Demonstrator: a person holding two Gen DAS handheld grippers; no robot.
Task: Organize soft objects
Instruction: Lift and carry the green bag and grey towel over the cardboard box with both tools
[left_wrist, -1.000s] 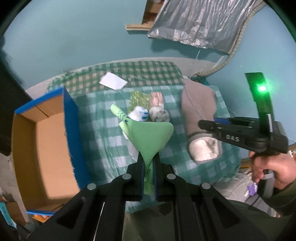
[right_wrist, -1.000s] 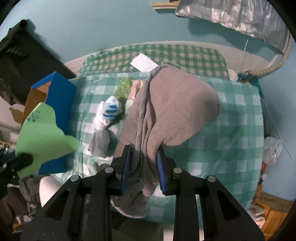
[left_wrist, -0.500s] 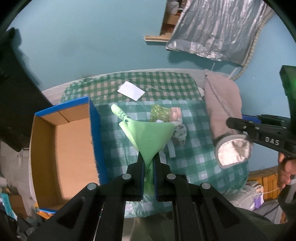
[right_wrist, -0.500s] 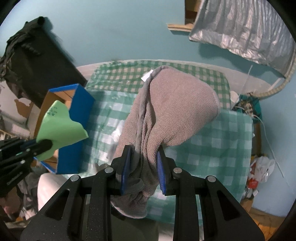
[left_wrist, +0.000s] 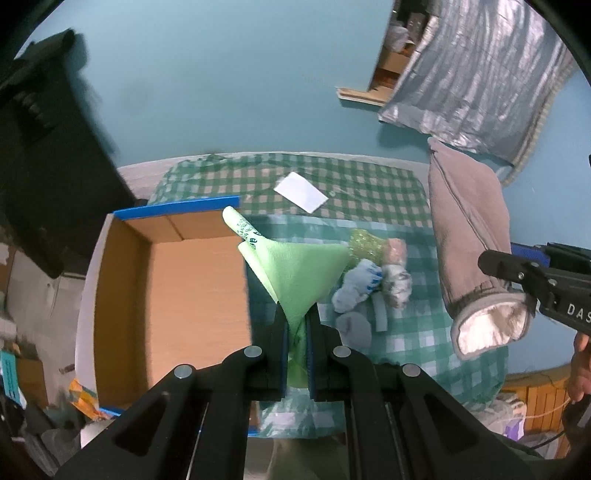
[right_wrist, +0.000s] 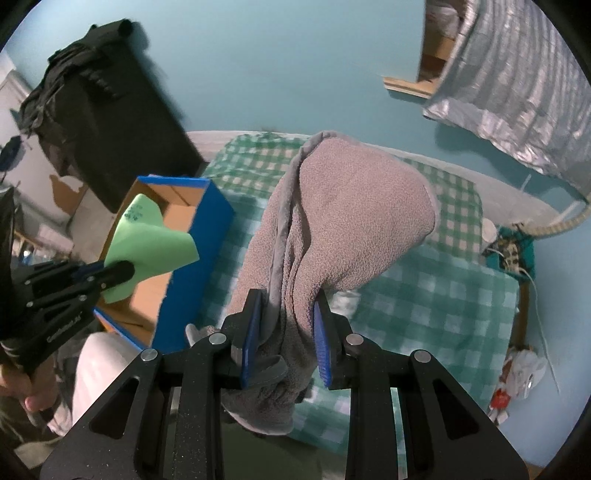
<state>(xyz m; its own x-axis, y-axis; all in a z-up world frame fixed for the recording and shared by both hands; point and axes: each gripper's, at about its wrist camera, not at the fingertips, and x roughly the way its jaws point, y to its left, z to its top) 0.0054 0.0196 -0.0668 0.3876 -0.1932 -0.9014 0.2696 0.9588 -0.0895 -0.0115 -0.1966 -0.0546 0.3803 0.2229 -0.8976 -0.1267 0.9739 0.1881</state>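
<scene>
**Both grippers lifted, each with a soft item in hand**

Both hands have risen since the earlier frames: the checked cloth looks smaller and farther below, and the left view has swung over so the cardboard box (left_wrist: 173, 295) now sits almost straight beneath the green cloth.

The left gripper (left_wrist: 296, 332) has its fingers pressed fully together on the lower tip of the green cloth (left_wrist: 299, 269), which fans up out of them into a wide triangle with a printed, rolled corner at its upper left. From the right wrist view the same cloth (right_wrist: 151, 236) hangs in the air over the open box (right_wrist: 184, 236), whose outer walls are blue.

The right gripper (right_wrist: 286, 325) has its 2 fingers closed to a narrow gap around a thick fold of the grey fleece garment (right_wrist: 347, 221); the garment bulges above the fingers and bunches below them, clear of the worktop (right_wrist: 443, 295). In the left view it hangs as a long tube with a pale lining at its open end (left_wrist: 469, 236).

On the green-checked worktop cover lie a small heap of soft items (left_wrist: 369, 280), near the box, and a white paper (left_wrist: 301, 192) farther back.
</scene>
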